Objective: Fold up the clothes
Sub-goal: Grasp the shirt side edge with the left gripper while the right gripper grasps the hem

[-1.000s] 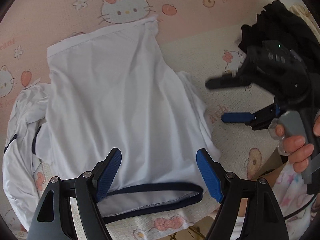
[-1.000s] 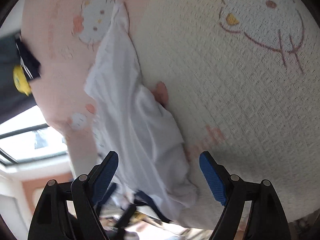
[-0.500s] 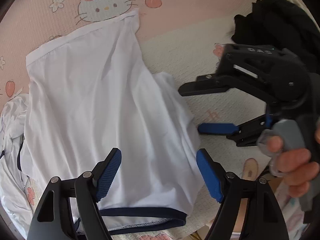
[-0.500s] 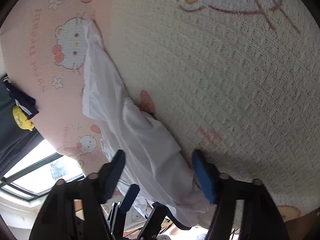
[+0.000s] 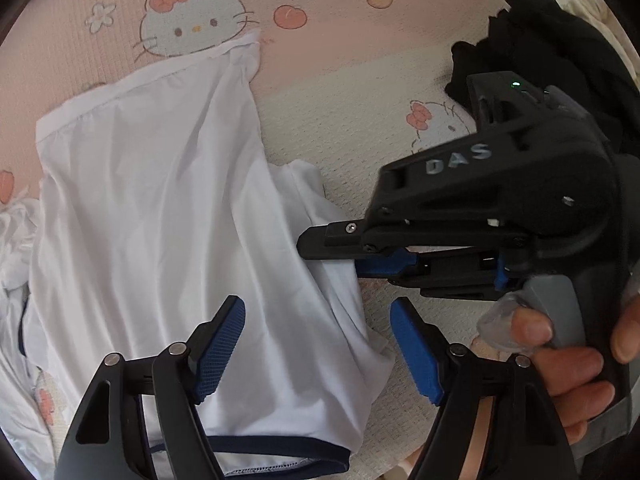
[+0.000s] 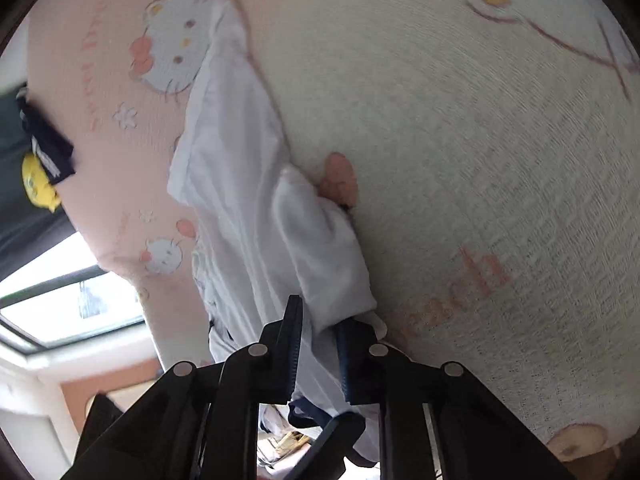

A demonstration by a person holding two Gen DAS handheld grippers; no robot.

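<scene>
Right tool [image 6: 316,344] clamped on the shirt [image 5: 160,208] side flap; left tool [image 5: 316,352] hovering agape above. Mid side-fold, by the look; next calls for carrying the flap across.

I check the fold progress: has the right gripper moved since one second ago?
Yes. The right gripper has moved left, from over the blanket to the white shirt edge.

I'm working at home, likely a bedroom: a pink-and-cream cartoon-cat bedspread [image 5: 340,92] spreads under my laundry, black clothes [image 5: 560,52] heaped on it, a window [image 6: 80,300] alongside.
</scene>
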